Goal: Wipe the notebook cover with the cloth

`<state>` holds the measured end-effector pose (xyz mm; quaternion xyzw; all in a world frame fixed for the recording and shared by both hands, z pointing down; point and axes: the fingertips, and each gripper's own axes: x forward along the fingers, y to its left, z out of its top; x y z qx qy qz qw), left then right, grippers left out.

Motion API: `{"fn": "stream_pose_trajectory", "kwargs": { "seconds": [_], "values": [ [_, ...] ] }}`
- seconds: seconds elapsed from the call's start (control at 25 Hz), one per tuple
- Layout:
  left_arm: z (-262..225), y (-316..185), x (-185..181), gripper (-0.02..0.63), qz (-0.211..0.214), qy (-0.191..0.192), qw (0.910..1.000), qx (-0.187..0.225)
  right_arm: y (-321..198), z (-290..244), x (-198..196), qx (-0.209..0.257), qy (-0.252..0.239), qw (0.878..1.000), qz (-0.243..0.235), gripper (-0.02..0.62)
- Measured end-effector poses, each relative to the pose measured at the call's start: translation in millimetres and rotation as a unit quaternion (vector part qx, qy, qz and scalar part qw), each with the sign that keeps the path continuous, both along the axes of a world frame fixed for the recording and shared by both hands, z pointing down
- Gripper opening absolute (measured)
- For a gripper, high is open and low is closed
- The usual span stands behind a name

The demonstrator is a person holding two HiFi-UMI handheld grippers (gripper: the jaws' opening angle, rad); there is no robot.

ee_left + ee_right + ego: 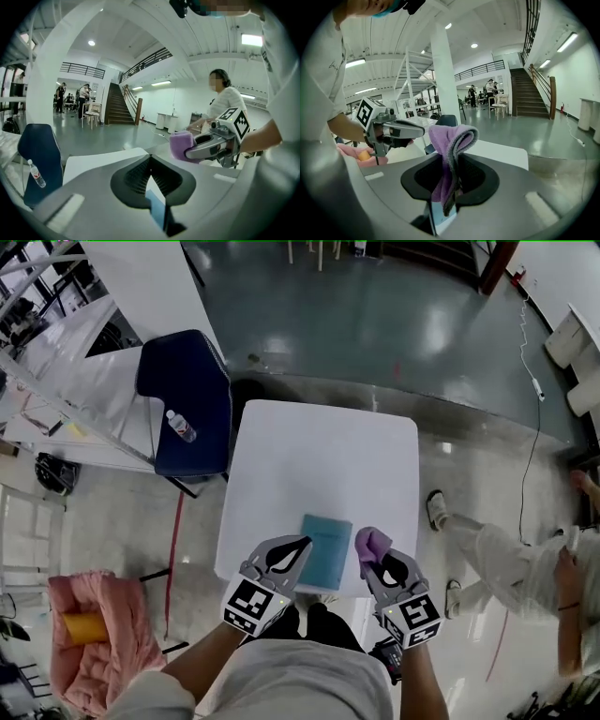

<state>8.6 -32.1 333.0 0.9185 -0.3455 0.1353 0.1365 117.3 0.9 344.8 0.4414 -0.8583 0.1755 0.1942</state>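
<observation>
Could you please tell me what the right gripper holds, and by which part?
The purple cloth, clamped at its folded middle; the bend pokes past the jaws.

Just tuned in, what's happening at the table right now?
A person works two claws over the table. The right claw is shut on the cloth, just right of the notebook. The left claw is shut and empty, at the notebook's left edge. The cloth is not touching the cover.

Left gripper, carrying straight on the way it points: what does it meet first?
Probably the teal notebook. The left gripper, jaws shut, points across the notebook's left edge, though its height above the cover is unclear.
</observation>
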Motion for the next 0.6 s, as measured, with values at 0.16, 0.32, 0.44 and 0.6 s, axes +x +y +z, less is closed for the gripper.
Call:
{"fn": "stream_pose_trajectory", "kwargs": {
  "seconds": [0.16, 0.32, 0.44, 0.6],
  "values": [
    [15.1, -4.5, -1.9, 0.000, -0.010, -0.003, 0.9997, -0.021, -2.6, 20.0, 2.6, -0.024, 0.010, 1.000, -0.011, 0.108],
    [36.5, -11.4, -3.3, 0.000, -0.016, -0.006, 0.9990, -0.040, -11.4, 45.5, 5.6, -0.039, 0.032, 0.999, -0.013, 0.107],
    [52.3, -16.5, -5.4, 0.000, -0.022, -0.010, 0.9982, -0.056, -18.1, 60.6, 3.9, -0.050, 0.036, 0.998, -0.019, 0.107],
    [74.5, -20.7, -6.2, 0.000, -0.025, -0.016, 0.9968, -0.074, -22.0, 84.1, 3.5, -0.073, 0.050, 0.995, -0.036, 0.107]
  ]
}}
